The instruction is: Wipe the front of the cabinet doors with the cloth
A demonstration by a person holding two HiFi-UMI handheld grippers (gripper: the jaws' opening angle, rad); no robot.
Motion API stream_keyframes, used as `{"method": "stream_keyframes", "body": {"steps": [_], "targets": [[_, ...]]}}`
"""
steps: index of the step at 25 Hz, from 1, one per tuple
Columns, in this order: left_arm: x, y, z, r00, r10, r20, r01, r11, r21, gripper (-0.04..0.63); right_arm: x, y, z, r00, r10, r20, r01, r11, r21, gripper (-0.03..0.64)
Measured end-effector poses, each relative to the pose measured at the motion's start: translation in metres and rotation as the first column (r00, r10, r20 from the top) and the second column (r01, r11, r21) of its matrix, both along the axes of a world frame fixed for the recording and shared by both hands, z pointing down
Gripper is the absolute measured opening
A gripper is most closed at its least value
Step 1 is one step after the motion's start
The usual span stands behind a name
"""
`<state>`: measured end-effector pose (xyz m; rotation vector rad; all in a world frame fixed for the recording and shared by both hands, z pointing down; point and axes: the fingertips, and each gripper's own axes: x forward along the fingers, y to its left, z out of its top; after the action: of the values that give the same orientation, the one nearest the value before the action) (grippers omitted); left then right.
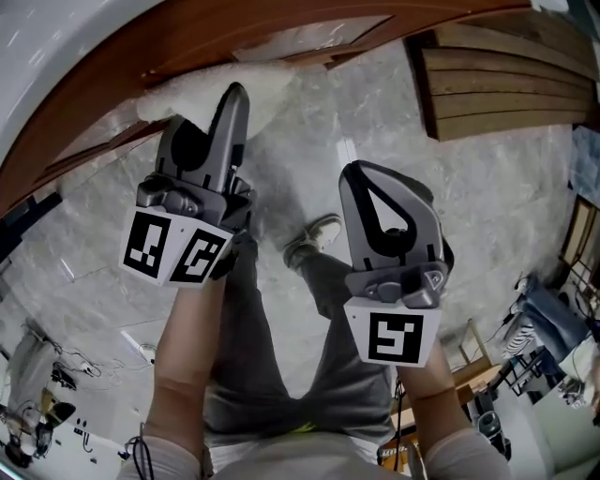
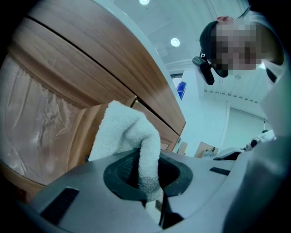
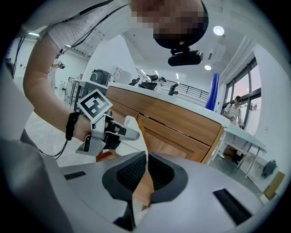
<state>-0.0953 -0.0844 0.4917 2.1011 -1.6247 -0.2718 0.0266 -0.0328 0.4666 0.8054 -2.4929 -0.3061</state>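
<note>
My left gripper [image 1: 234, 96] is clamped on the white cloth [image 1: 267, 77] – in the left gripper view a fold of it runs down between the two dark pads [image 2: 120, 170], and the rest bunches up above them. The bunched end sits at the front of the wooden cabinet door [image 1: 239, 28], low down near its bottom edge; it looks to be touching the wood, though I cannot be sure. The door panel [image 2: 43, 123] beside the cloth has a wrinkled clear film over it.

My right gripper [image 1: 359, 178] hangs to the right of the left one, apart from the cabinet and over the grey marbled floor [image 1: 394, 122]. Its jaws are drawn together with nothing between them – only a thin slit shows. From that side I can see the cabinet under a white counter [image 3: 182, 103].
</note>
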Motion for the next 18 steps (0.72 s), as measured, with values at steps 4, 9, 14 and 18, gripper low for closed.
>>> {"method": "stream_keyframes", "body": {"steps": [4, 9, 14, 18], "targets": [[-0.002, -0.005, 0.001, 1.0, -0.008, 0.013, 0.007, 1.0, 0.016, 0.058, 0.006, -0.002, 0.006, 1.0, 0.016, 0.001, -0.016, 1.0, -0.002, 0.044], [0.005, -0.012, 0.005, 1.0, -0.005, 0.017, 0.004, 1.0, 0.021, 0.058, 0.013, -0.006, 0.012, 0.999, 0.033, 0.01, -0.033, 0.999, -0.002, 0.044], [0.014, -0.019, 0.008, 1.0, -0.001, 0.016, 0.0, 1.0, 0.023, 0.058, 0.025, -0.009, 0.017, 0.999, 0.047, 0.006, -0.047, 0.999, -0.005, 0.044], [0.022, -0.025, 0.009, 1.0, 0.004, 0.016, -0.005, 1.0, 0.026, 0.058, 0.034, -0.013, 0.019, 0.998, 0.057, 0.013, -0.057, 0.998, 0.002, 0.044]]}}
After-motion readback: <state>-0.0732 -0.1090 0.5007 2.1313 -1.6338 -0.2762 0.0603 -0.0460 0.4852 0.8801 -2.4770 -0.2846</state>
